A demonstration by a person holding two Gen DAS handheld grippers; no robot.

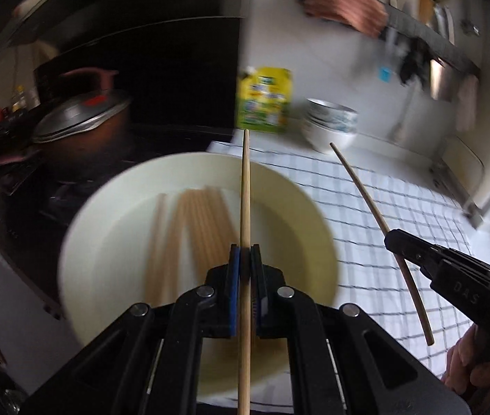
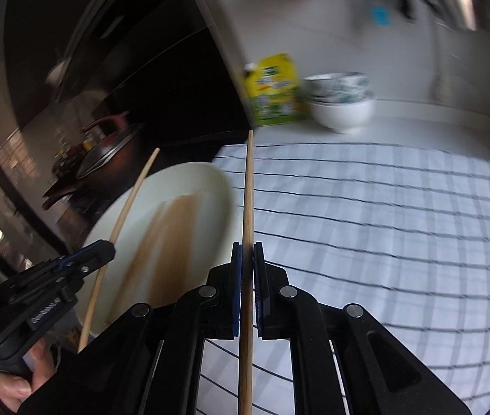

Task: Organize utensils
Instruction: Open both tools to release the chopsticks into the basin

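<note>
My left gripper (image 1: 245, 254) is shut on a wooden chopstick (image 1: 245, 186) that points forward over a cream plate (image 1: 113, 249). Several more chopsticks (image 1: 193, 228) lie on that plate. My right gripper (image 2: 247, 250) is shut on another chopstick (image 2: 248, 186), held above a white checked cloth (image 2: 383, 224). The right gripper also shows in the left wrist view (image 1: 397, 242) with its chopstick (image 1: 366, 193). The left gripper shows in the right wrist view (image 2: 101, 250) with its chopstick (image 2: 130, 200) over the plate (image 2: 210, 186).
A yellow-green carton (image 1: 264, 100) and stacked white bowls (image 1: 331, 124) stand at the back of the counter. A lidded pan (image 1: 82, 117) sits on the dark stove at the left. A striped towel (image 1: 345, 3) hangs on the wall rail.
</note>
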